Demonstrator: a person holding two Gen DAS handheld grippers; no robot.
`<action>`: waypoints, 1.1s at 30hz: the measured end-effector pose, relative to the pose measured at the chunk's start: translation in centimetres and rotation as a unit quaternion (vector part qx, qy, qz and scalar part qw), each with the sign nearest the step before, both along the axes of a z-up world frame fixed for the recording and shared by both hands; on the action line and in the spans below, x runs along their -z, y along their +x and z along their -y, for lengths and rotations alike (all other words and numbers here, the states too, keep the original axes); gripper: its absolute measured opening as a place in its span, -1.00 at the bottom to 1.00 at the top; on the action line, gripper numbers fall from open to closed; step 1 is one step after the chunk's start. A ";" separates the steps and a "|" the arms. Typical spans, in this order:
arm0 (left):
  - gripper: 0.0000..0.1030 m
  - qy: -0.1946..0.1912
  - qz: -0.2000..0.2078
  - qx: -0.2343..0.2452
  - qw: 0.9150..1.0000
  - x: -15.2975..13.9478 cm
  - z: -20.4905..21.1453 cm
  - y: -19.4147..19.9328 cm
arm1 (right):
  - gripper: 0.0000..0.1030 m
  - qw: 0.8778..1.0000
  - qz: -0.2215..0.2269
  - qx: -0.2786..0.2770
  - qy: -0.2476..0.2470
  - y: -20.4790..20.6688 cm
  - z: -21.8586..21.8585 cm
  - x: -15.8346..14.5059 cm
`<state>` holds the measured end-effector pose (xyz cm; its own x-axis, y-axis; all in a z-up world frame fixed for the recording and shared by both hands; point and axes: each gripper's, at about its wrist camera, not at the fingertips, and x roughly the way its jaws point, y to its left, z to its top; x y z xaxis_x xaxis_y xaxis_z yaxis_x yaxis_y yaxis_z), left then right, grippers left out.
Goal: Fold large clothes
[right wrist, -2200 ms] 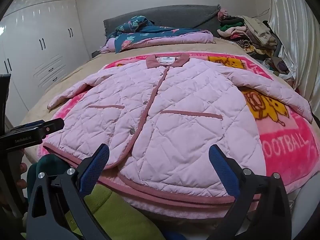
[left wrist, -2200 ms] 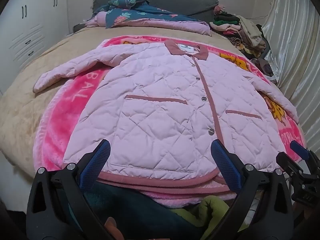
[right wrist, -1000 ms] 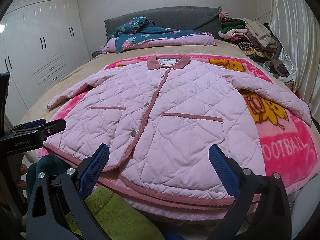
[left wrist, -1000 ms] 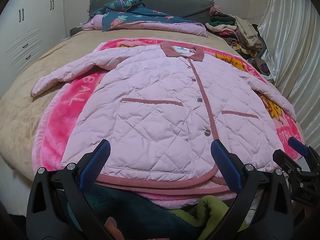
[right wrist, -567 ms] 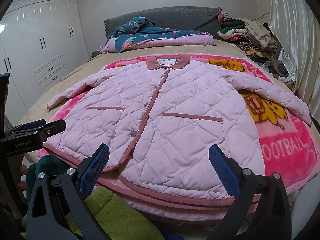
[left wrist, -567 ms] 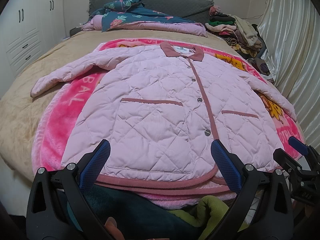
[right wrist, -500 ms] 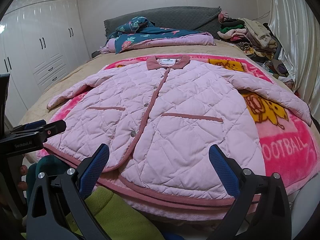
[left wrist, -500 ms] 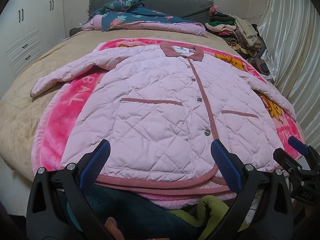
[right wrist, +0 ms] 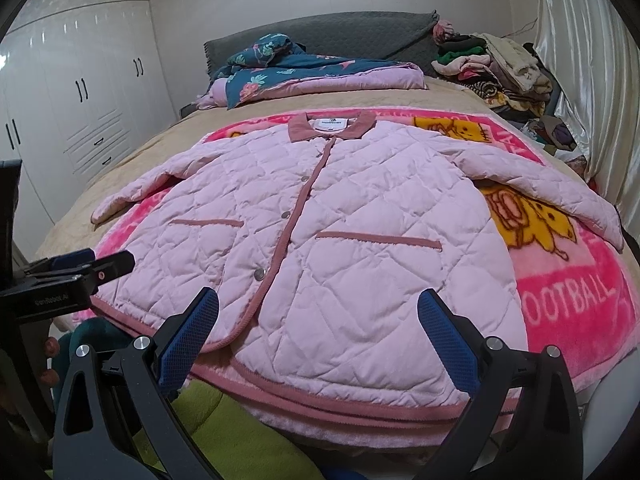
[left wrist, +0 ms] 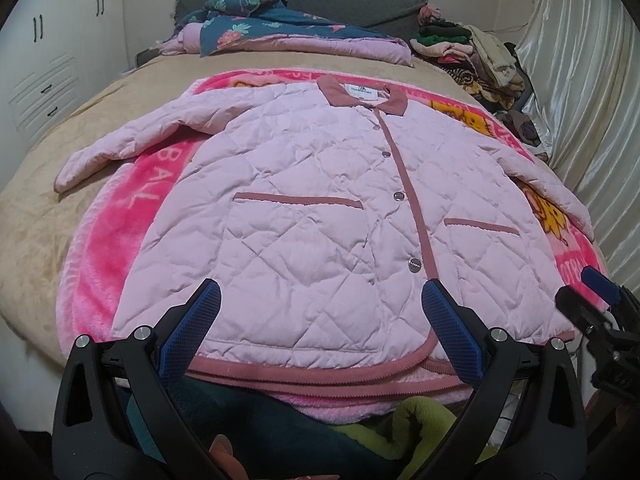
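A pale pink quilted jacket (left wrist: 320, 216) (right wrist: 352, 240) lies flat and buttoned on a bright pink blanket (left wrist: 116, 232) (right wrist: 572, 288), collar away from me, both sleeves spread outward. My left gripper (left wrist: 320, 320) hovers open just short of the jacket's dusty-rose hem, left of the button placket, holding nothing. In the right wrist view my right gripper (right wrist: 316, 320) is open too, above the hem on the right half of the jacket. Each gripper shows at the edge of the other's view: the right gripper (left wrist: 600, 312) and the left gripper (right wrist: 76, 272).
The beige bed (left wrist: 36, 184) carries a folded floral quilt (left wrist: 280, 28) at the headboard and a heap of clothes (right wrist: 504, 68) at the far right. White wardrobes (right wrist: 80, 92) stand left, a curtain (left wrist: 580, 80) right. Green and teal garments (right wrist: 208, 432) lie below the hem.
Both views have shifted very slightly over the last two seconds. The jacket lies as before, and both grippers remain open and empty.
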<state>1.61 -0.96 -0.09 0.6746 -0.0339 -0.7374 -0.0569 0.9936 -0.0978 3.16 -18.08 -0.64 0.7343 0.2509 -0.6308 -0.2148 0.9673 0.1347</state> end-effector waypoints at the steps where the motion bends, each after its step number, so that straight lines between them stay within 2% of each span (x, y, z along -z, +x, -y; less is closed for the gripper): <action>1: 0.83 0.002 0.000 -0.002 1.000 0.0 0.0 0.3 | 0.92 1.000 -0.003 0.001 0.003 0.5 0.2 -0.1; 14: 0.83 -0.005 -0.005 0.010 1.000 -0.6 0.9 6.6 | 0.92 1.000 0.007 0.017 -0.020 6.1 1.9 -1.8; 27: 0.83 -0.004 0.009 0.017 1.000 -2.4 2.9 13.1 | 0.92 0.999 0.008 0.038 -0.001 11.8 4.6 -2.8; 33: 0.83 -0.009 0.005 0.020 1.000 -2.5 3.7 16.5 | 0.92 0.998 0.002 0.067 0.004 14.4 7.2 -2.5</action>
<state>18.10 -4.67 2.38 0.6799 -0.0744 -0.7295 -0.0152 0.9932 -0.1154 17.60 -25.27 1.89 0.7645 0.1557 -0.6255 -0.0849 0.9863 0.1417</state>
